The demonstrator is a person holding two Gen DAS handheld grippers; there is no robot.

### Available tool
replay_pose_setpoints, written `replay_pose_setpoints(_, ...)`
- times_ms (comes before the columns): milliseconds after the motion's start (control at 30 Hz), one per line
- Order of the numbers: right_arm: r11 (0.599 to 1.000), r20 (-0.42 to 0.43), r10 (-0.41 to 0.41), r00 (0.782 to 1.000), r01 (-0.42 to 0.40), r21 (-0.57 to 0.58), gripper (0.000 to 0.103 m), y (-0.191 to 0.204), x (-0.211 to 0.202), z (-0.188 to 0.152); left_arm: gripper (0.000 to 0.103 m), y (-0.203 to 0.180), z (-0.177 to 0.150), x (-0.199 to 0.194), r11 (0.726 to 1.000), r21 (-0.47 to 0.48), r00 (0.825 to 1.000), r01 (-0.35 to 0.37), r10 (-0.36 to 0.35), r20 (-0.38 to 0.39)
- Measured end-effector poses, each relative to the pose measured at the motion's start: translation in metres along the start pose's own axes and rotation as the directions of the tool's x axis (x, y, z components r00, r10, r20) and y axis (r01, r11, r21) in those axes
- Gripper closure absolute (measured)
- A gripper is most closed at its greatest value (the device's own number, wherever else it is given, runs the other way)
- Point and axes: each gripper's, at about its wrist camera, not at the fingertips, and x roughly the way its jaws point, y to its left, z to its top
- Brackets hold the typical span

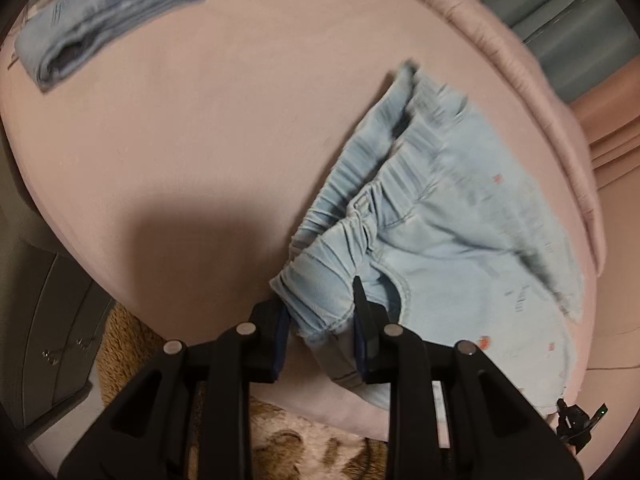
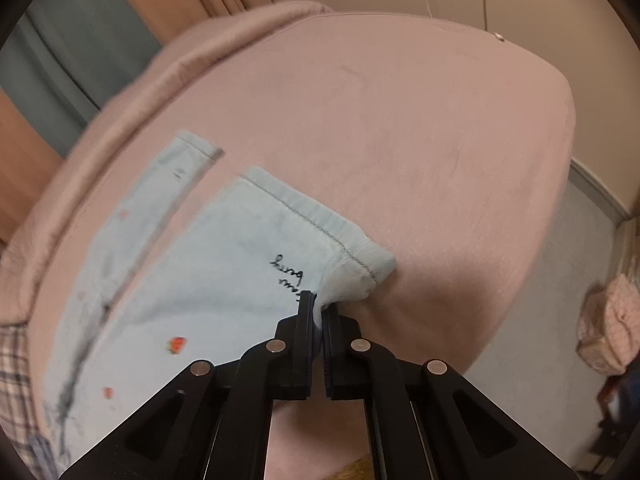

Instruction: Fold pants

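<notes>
Light blue denim pants (image 1: 420, 216) with small red strawberry prints lie on a pink round cushion (image 1: 200, 120). In the left wrist view my left gripper (image 1: 322, 320) has its jaws apart around the gathered waistband corner, a gap showing on each side of the cloth. In the right wrist view the two pant legs (image 2: 224, 264) spread over the cushion (image 2: 420, 140). My right gripper (image 2: 318, 312) is shut on the near leg's hem corner, beside black script lettering (image 2: 288, 276).
A second folded blue denim garment (image 1: 104, 20) lies at the cushion's far left. A tan furry rug (image 1: 280, 440) and grey drawers (image 1: 52, 320) are below the cushion edge. Curtains (image 1: 580, 32) hang behind. A pink bag (image 2: 608, 332) sits on the floor at right.
</notes>
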Motion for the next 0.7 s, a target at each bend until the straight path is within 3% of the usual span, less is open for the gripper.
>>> replay_pose_setpoints(300, 0.997, 0.028, -0.075, 0.997, 0.075, -0.021, 0.103, 0.009, 0.005, -0.002, 0.071, -0.003, 0.000, 0.003, 0.999, 0.014, 0.999, -0.030, 0.029, 0.018)
replay_pose_setpoints(400, 0.994, 0.027, -0.103, 0.994, 0.104, -0.025, 0.101, 0.010, -0.004, -0.001, 0.063, -0.010, 0.001, -0.008, 0.998, 0.017, 0.998, -0.053, 0.053, 0.026)
replay_pose_setpoints(433, 0.993, 0.027, -0.115, 0.993, 0.115, -0.028, 0.098, 0.011, -0.005, 0.001, 0.057, -0.012, -0.001, -0.013, 0.998, 0.025, 0.998, -0.056, 0.055, 0.036)
replay_pose_setpoints(467, 0.989, 0.026, -0.141, 0.990, 0.141, -0.037, 0.084, 0.013, -0.007, 0.003, 0.047, -0.016, 0.000, -0.024, 0.998, 0.038, 0.997, -0.050, 0.047, 0.066)
replay_pose_setpoints(500, 0.982, 0.035, -0.179, 0.983, 0.181, -0.052, 0.063, 0.016, -0.011, 0.005, 0.039, -0.021, -0.001, -0.030, 0.998, 0.044, 0.995, -0.046, 0.042, 0.087)
replay_pose_setpoints(533, 0.978, 0.057, -0.198, 0.978, 0.202, -0.060, 0.053, 0.019, -0.017, 0.006, 0.026, -0.026, 0.001, -0.043, 0.998, 0.049, 0.992, -0.037, 0.031, 0.125)
replay_pose_setpoints(567, 0.975, 0.098, -0.205, 0.974, 0.212, -0.062, 0.039, 0.024, -0.028, 0.009, 0.019, -0.029, 0.002, -0.051, 0.998, 0.051, 0.988, -0.026, 0.019, 0.151)
replay_pose_setpoints(633, 0.981, 0.129, -0.173, 0.977, 0.182, -0.065, 0.036, 0.031, -0.041, 0.014, 0.016, -0.039, 0.003, -0.065, 0.998, 0.054, 0.981, 0.011, -0.021, 0.192)
replay_pose_setpoints(700, 0.991, 0.142, -0.085, 0.986, 0.099, -0.093, 0.036, 0.051, -0.054, 0.024, 0.014, -0.056, 0.005, -0.069, 0.995, 0.071, 0.978, 0.072, -0.085, 0.193)
